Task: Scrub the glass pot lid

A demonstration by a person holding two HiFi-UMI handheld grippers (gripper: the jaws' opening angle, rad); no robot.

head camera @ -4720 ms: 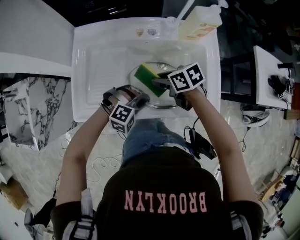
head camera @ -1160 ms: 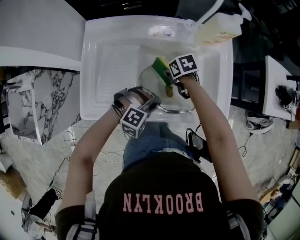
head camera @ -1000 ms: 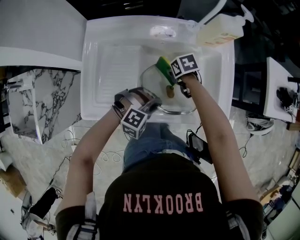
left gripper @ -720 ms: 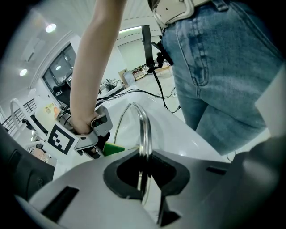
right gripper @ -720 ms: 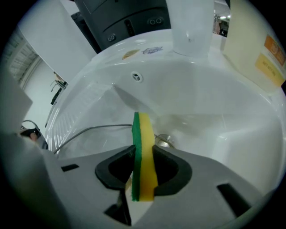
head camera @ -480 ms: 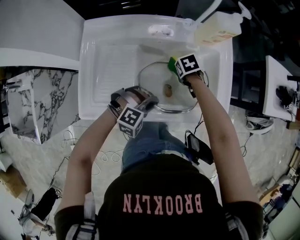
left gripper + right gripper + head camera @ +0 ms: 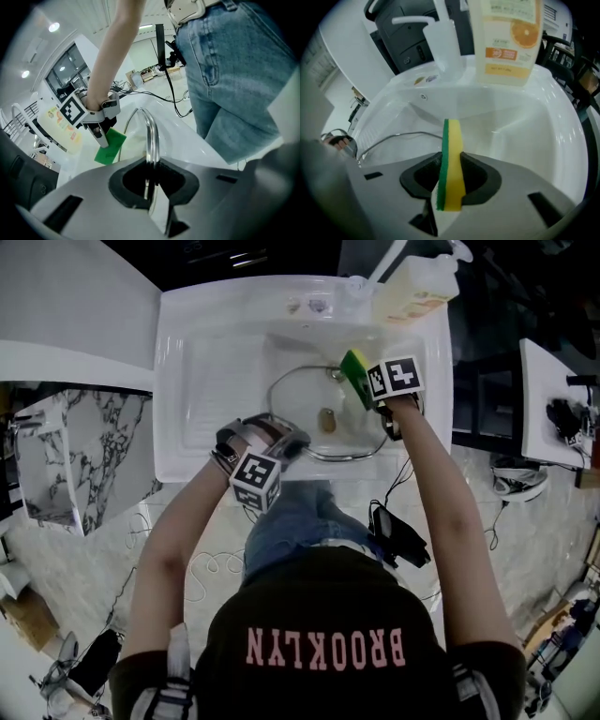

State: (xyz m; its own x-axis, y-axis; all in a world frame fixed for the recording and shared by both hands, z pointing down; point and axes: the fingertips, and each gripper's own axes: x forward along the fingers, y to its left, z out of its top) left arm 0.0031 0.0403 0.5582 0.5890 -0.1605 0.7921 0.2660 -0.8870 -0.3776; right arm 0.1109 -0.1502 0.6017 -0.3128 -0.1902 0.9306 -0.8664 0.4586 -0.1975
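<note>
The glass pot lid (image 7: 309, 395), metal-rimmed with a brown knob (image 7: 326, 418), lies tilted in the white sink (image 7: 216, 371). My left gripper (image 7: 285, 441) is shut on its near rim; in the left gripper view that rim (image 7: 150, 133) runs straight into the jaws of the left gripper (image 7: 150, 183). My right gripper (image 7: 364, 390) is shut on a green-and-yellow sponge (image 7: 355, 377) held on edge at the lid's far right rim. In the right gripper view the sponge (image 7: 451, 164) stands upright in the right gripper (image 7: 450, 180), with the lid's rim (image 7: 396, 137) to its left.
A soap bottle with an orange label (image 7: 510, 40) and a white faucet (image 7: 440, 35) stand at the sink's back edge. A ribbed draining area (image 7: 202, 381) lies left of the basin. Cables (image 7: 211, 563) trail on the marble floor below the sink.
My right gripper has carried the sponge from the lid's middle, near the knob, out to the right and far side of the rim. The left gripper keeps its hold on the near rim.
</note>
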